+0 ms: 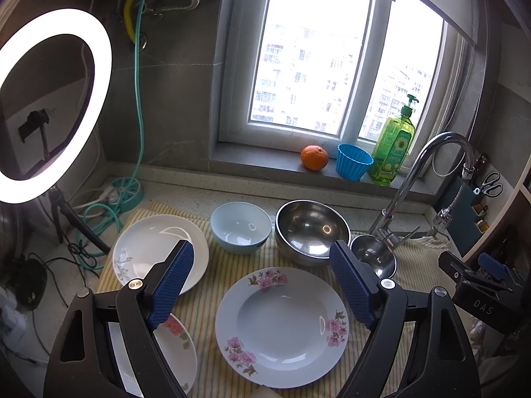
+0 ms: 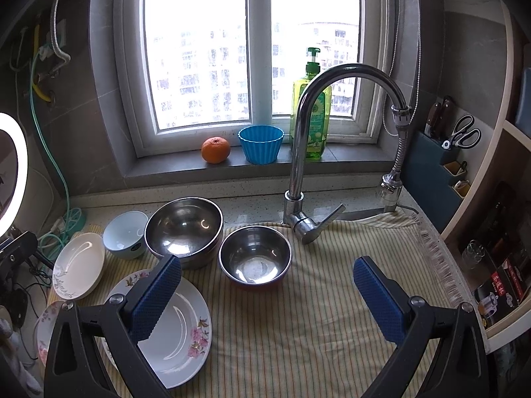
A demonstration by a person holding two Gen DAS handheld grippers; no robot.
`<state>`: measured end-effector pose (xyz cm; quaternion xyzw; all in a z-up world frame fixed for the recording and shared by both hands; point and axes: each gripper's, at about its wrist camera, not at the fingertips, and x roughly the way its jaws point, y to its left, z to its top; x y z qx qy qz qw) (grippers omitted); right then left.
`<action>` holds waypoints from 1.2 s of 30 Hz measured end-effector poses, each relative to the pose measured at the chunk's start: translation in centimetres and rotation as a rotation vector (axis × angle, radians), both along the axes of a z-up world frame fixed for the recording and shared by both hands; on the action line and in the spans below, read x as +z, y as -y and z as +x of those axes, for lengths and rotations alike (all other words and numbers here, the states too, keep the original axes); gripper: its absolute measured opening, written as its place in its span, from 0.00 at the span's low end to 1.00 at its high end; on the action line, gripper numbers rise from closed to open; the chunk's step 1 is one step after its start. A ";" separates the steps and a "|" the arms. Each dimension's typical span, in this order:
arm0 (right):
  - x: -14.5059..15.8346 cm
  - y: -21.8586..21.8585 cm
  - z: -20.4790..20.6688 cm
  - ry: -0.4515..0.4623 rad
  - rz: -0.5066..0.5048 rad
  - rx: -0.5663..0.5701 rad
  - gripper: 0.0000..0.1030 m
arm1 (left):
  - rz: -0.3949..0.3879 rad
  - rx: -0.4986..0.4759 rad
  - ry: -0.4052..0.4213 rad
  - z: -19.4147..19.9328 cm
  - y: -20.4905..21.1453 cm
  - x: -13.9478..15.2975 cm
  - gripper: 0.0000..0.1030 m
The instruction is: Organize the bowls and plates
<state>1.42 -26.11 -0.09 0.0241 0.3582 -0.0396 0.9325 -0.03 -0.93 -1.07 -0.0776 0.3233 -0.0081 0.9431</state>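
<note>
On the striped cloth (image 1: 212, 285) lie a pink-flowered deep plate (image 1: 282, 326), a white plate with a grey flower (image 1: 146, 248), and a smaller pink-flowered plate (image 1: 179, 348) at the lower left. Behind them stand a light blue bowl (image 1: 240, 227), a large steel bowl (image 1: 312, 232) and a small steel bowl (image 1: 373, 253). My left gripper (image 1: 265, 282) is open and empty above the deep plate. My right gripper (image 2: 268, 295) is open and empty above the cloth (image 2: 315, 315), just in front of the small steel bowl (image 2: 255, 257). The right gripper also shows in the left wrist view (image 1: 481, 275).
A chrome faucet (image 2: 302, 152) stands behind the cloth. The windowsill holds an orange (image 2: 215, 150), a blue ribbed cup (image 2: 261, 144) and a green soap bottle (image 2: 310, 112). A ring light (image 1: 49, 106) and cables (image 1: 99, 219) stand left. A knife block with scissors (image 2: 444, 146) is right.
</note>
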 end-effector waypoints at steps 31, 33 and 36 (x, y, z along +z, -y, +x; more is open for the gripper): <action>-0.5 -0.1 0.1 -0.007 0.002 0.002 0.99 | -0.010 -0.003 -0.010 0.0 0.2 -0.2 0.82; -0.6 -0.1 0.1 -0.009 0.001 0.001 0.99 | -0.012 -0.004 -0.012 0.0 0.2 -0.2 0.82; -0.7 -0.1 0.0 -0.011 0.001 -0.001 1.00 | -0.016 -0.007 -0.014 0.0 0.3 -0.2 0.82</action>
